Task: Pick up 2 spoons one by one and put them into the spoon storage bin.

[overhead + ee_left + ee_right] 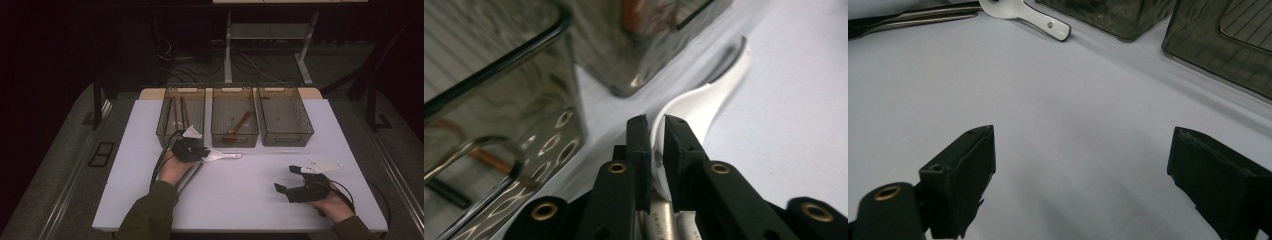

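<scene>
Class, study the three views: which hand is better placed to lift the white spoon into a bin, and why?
Left. The left gripper is shut on the white spoon, just in front of the bins. The right gripper rests open on the white table, well away from the spoon.

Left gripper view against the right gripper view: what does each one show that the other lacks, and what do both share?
The left gripper view alone shows the left claw shut on the white spoon at its edge, and a red utensil inside a bin.

The right gripper view alone shows the right claw wide open with bare white table between its jaws, and metal utensils lying flat.

Both share the spoon, the smoky bins and the table.
</scene>
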The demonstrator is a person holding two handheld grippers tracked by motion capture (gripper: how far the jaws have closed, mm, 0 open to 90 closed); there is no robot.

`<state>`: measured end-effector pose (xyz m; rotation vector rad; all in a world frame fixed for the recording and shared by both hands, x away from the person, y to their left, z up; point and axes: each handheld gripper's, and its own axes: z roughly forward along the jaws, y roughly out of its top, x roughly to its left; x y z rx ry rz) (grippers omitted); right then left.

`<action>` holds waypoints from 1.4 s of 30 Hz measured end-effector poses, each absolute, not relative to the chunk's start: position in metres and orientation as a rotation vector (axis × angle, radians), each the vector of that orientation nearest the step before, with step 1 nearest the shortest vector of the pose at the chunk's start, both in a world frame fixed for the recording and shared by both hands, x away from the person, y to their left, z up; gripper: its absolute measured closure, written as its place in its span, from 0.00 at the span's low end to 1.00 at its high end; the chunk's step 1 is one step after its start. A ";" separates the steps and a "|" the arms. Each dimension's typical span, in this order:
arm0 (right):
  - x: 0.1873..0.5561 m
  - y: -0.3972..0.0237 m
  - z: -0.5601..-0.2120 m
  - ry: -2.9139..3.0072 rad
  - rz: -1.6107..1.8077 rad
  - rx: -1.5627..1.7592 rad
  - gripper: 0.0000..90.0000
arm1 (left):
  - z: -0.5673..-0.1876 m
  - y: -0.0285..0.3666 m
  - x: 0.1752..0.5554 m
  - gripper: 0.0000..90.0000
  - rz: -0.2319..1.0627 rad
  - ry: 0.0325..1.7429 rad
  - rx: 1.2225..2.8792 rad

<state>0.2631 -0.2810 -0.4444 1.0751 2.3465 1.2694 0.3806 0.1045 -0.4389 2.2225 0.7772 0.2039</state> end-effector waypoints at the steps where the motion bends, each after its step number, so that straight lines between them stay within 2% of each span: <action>1: 0.263 -0.281 -0.444 2.347 1.269 1.074 0.14 | -0.438 0.103 0.380 0.92 0.213 0.765 2.225; 11: 0.263 -0.281 -0.444 2.346 1.272 1.069 0.14 | -0.433 0.094 0.371 0.92 0.232 0.666 2.253; 27: 0.262 -0.281 -0.444 2.350 1.271 1.067 0.14 | -0.404 0.095 0.353 0.92 0.284 0.591 2.134; 42: 0.263 -0.281 -0.445 2.351 1.262 1.077 0.14 | -0.385 0.082 0.364 0.92 0.312 0.529 2.079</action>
